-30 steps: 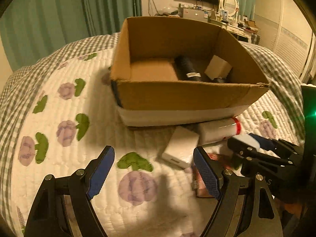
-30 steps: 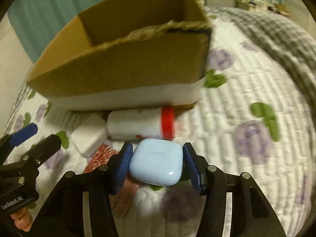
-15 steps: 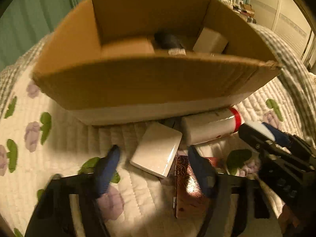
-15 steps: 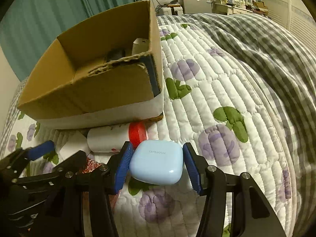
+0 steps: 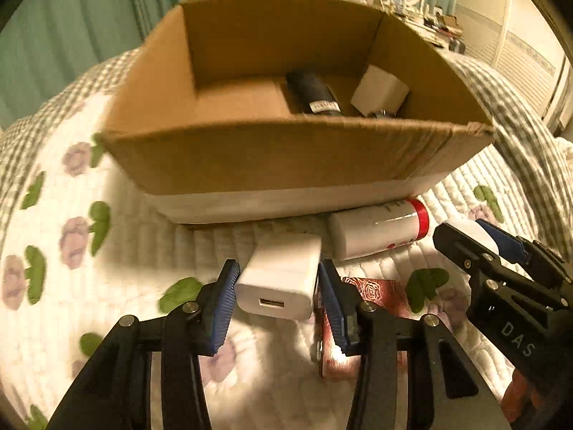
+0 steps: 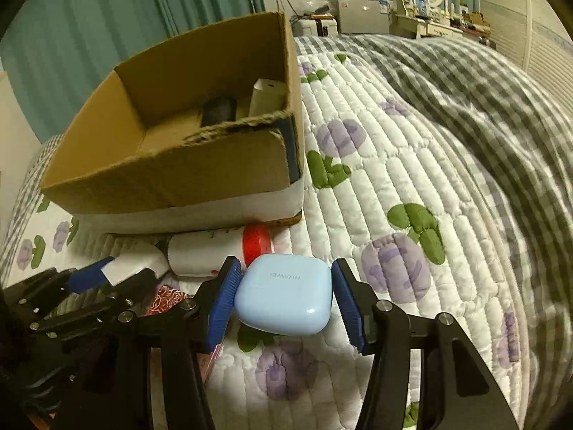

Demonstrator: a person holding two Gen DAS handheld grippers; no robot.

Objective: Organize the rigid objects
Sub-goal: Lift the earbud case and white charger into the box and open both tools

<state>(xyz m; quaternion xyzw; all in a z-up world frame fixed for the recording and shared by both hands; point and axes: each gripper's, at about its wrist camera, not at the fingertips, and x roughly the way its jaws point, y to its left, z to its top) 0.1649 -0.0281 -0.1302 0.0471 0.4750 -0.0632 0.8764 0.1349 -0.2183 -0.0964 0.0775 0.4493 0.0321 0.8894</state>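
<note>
Within the past second the left gripper [image 5: 277, 295] has come down from an empty, wide-open hover over the quilt and narrowed around the white charger [image 5: 281, 277], which lies on the bed [image 6: 412, 179] just in front of the cardboard box [image 5: 286, 154]; a second ago the charger lay clear ahead of the blue pads, and now one pad sits at each of its sides, touching or very nearly so, though the charger looks to be resting on the quilt rather than lifted. The right gripper [image 6: 283, 299], seen from its own camera, has swung back from close under the box wall to a wider view of the bed, and its pads remain pressed on the pale blue earbud case [image 6: 284, 294], carried just above the quilt. Beside the charger lie a white bottle with a red cap [image 5: 376, 229], hard against the foot of the box, and a red patterned packet [image 5: 376, 294] partly under the left gripper's right finger. Inside the box a dark cylinder [image 5: 315, 93] and a small white cube [image 5: 379, 95] are already stowed. The change suggests both hands are now loaded or about to be, with the charger and the case next for the box; the bottle and packet are yet to be gathered.
</note>
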